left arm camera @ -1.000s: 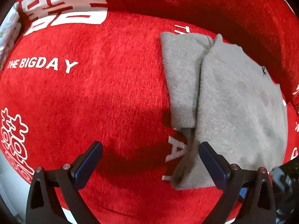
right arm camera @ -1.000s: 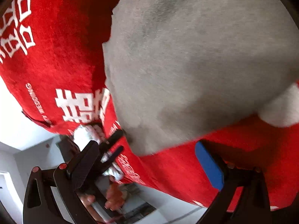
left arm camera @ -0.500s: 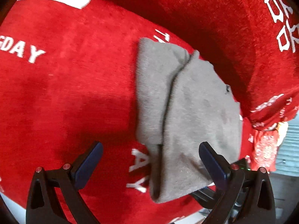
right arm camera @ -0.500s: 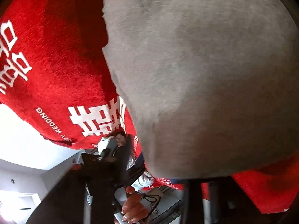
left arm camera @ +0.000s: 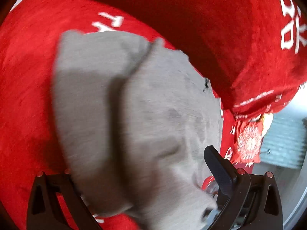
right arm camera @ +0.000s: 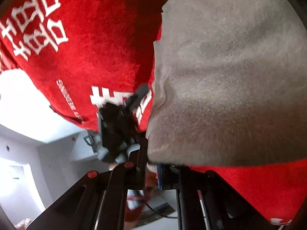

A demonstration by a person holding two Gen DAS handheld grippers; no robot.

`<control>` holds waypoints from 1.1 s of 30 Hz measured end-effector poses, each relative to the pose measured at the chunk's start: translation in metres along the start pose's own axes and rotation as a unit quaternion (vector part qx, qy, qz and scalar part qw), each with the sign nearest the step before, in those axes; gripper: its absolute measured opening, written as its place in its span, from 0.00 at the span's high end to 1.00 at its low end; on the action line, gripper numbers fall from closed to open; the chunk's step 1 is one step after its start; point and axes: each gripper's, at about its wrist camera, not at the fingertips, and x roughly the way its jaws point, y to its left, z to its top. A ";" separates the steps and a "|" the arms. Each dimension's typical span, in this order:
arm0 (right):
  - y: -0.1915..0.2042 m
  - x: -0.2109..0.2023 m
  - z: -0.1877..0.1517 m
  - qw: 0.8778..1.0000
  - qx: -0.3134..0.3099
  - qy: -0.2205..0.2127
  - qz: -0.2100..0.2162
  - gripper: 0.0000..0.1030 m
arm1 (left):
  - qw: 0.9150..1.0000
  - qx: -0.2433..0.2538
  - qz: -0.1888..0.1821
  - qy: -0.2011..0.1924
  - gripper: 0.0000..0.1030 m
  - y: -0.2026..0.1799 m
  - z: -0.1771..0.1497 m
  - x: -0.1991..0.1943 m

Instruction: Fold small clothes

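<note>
Two grippers are working one grey garment [left arm camera: 138,115], which is lying folded on a red cover [left arm camera: 28,76] w/ white lettering. In the left wrist view the garment is filling the centre, w/ a fold ridge running from approx 12 o'clock down toward 6; its near end is sagging over the cover's edge at 5 o'clock. The left gripper [left arm camera: 134,182] is standing w/ jaws wide apart: one dark finger [left arm camera: 218,166] is showing at 4 o'clock just beside the cloth's right edge, while the other finger at 8 o'clock is mostly hiding behind grey fabric. Pads aren't pressing on anything I can see. In the right wrist view the right gripper [right arm camera: 152,169] is sitting at 6 o'clock w/ jaws drawn together, pinching the garment's lower edge [right arm camera: 220,95]; the cloth is bulging above it toward 1 o'clock. The left gripper's dark body [right arm camera: 119,122] is blurring at centre, against the cover [right arm camera: 86,48].
</note>
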 end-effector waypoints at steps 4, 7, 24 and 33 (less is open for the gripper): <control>-0.016 -0.011 -0.012 0.998 -0.002 0.035 -0.059 0.88 | 0.997 0.034 0.070 -0.001 0.00 -0.019 0.005 0.013; -0.026 -0.025 -0.017 0.987 -0.015 0.065 -0.145 0.87 | 0.994 0.034 0.100 -0.004 0.08 -0.021 0.006 0.020; 0.015 -0.043 0.095 0.929 -0.181 -0.026 -0.321 0.91 | 0.981 0.051 0.184 -0.044 0.73 -0.017 0.001 0.005; -0.002 -0.074 0.092 0.961 -0.141 -0.007 -0.237 0.89 | 0.987 0.072 0.118 -0.086 0.86 -0.059 -0.013 -0.027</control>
